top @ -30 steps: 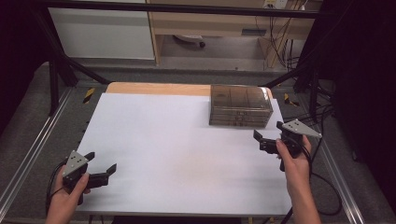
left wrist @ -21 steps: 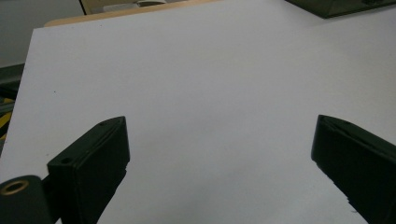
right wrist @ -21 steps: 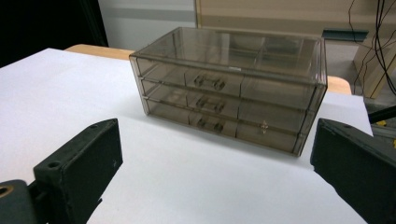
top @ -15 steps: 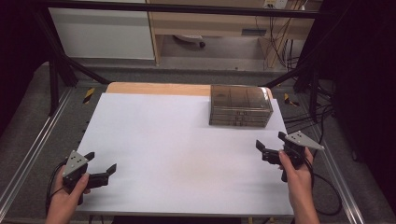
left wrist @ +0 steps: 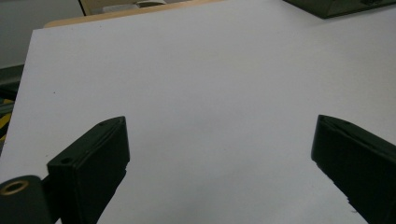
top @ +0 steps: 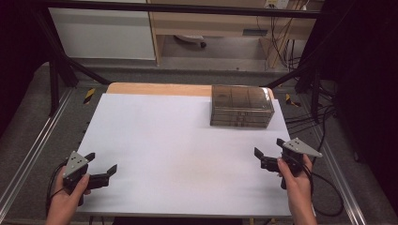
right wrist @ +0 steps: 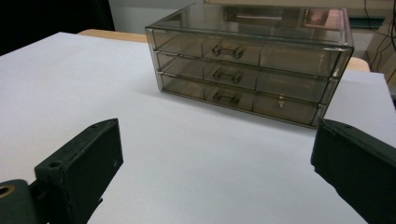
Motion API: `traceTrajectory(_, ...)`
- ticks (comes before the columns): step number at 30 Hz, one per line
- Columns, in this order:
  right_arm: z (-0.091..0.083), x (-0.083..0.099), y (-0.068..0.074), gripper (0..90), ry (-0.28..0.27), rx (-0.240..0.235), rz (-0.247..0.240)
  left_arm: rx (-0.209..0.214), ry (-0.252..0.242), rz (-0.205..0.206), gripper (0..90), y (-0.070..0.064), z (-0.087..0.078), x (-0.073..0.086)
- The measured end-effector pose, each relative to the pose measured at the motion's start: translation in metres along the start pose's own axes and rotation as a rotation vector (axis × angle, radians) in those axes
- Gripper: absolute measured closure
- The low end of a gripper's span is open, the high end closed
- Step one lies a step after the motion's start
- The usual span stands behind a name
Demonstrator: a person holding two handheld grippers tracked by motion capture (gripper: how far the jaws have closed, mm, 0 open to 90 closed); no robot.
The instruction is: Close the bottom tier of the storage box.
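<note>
A smoky see-through drawer unit (top: 241, 106) with three shut drawers stands at the back right of the white table (top: 178, 150). In the right gripper view the drawer unit (right wrist: 250, 60) faces me with its three small handles in a column. My right gripper (top: 269, 150) is held open at the table's right edge, in front of the unit and apart from it; the right gripper (right wrist: 217, 172) has nothing between its jaws. Over the front left corner, my left gripper (top: 101, 162) is open and empty too; the left gripper (left wrist: 219, 168) looks across bare white table.
A strip of wooden board (top: 159, 89) shows behind the white sheet. Metal rails (top: 28, 154) run along both sides of the table. Cables (top: 328, 187) trail on the floor at the right. A corner of the drawer unit (left wrist: 341, 5) shows at the top of the left gripper view.
My right hand has drawn its gripper back toward the front edge of the table, away from the drawer unit. The left gripper has stayed in place.
</note>
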State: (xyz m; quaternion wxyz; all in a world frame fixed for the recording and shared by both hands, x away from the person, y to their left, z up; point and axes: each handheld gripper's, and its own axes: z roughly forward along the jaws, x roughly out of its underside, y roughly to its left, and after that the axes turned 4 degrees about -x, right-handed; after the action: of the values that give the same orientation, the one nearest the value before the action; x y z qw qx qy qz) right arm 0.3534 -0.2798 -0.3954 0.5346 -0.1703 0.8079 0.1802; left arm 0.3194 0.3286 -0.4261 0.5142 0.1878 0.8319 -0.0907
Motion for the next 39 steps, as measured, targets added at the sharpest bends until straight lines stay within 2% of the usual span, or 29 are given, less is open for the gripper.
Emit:
traceTrajectory(19,0.012,0.021,0.018,2.1,0.058,-0.056,-0.006,0.001,-0.001,0.0,4.3,0.0,0.0,0.0)
traceTrajectory(39,0.027,0.032,0.032,2.1,0.103,-0.122,-0.017,0.004,-0.003,0.005,4.3,-0.001,0.0,0.0)
